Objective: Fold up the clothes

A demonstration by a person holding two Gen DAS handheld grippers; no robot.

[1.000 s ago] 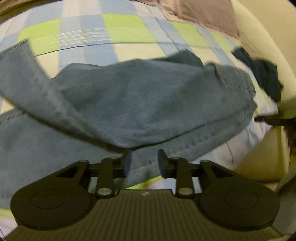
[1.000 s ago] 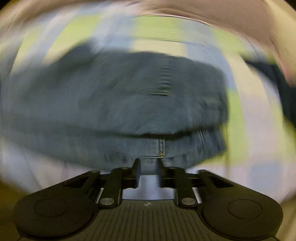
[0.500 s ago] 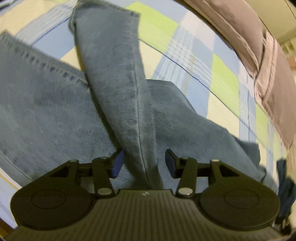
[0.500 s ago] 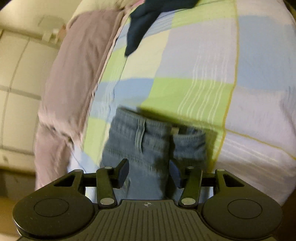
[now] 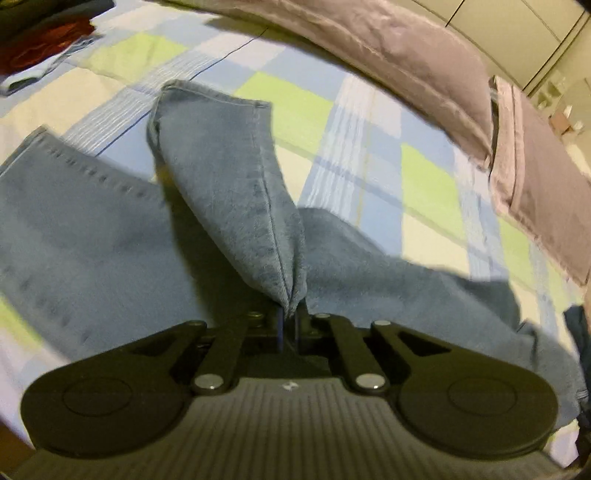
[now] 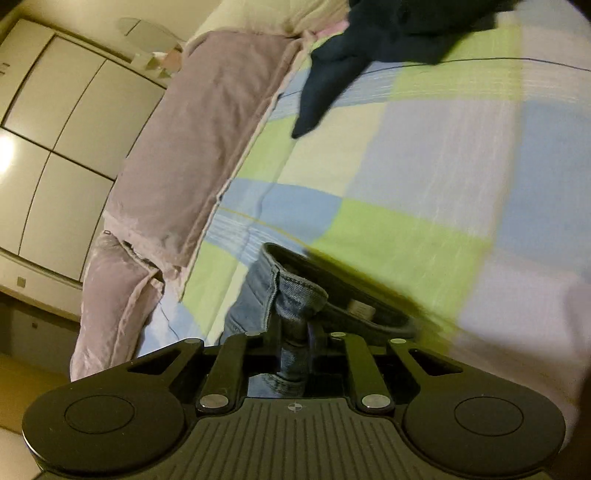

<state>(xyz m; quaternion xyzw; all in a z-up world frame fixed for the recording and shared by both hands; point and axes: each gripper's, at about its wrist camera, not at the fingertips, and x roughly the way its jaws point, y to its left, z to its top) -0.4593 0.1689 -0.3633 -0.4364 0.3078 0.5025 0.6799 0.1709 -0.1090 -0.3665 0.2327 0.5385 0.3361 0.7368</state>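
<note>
With both sets of jaws having just closed from open a moment ago, now pinching denim: left gripper point(image 5: 289, 325) on a raised fold of the jeans point(image 5: 110, 236) leg, right gripper point(image 6: 294, 347) on the bunched waistband point(image 6: 295, 291). Lying spread over the checked bedsheet point(image 5: 369, 140) (dark garment point(image 6: 369, 44) well apart), ready, probably, for lifting into the first fold.

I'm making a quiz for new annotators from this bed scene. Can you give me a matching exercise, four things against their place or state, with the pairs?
Things:
1. left claw
2. right claw
3. dark navy garment
4. mauve velvety blanket

Place or state:
A. along the edge of the checked bedsheet
B. shut on a blue denim jeans leg
C. shut on the jeans waistband
D. lying loose at the far end of the sheet

Pairs: 1-B, 2-C, 3-D, 4-A
</note>
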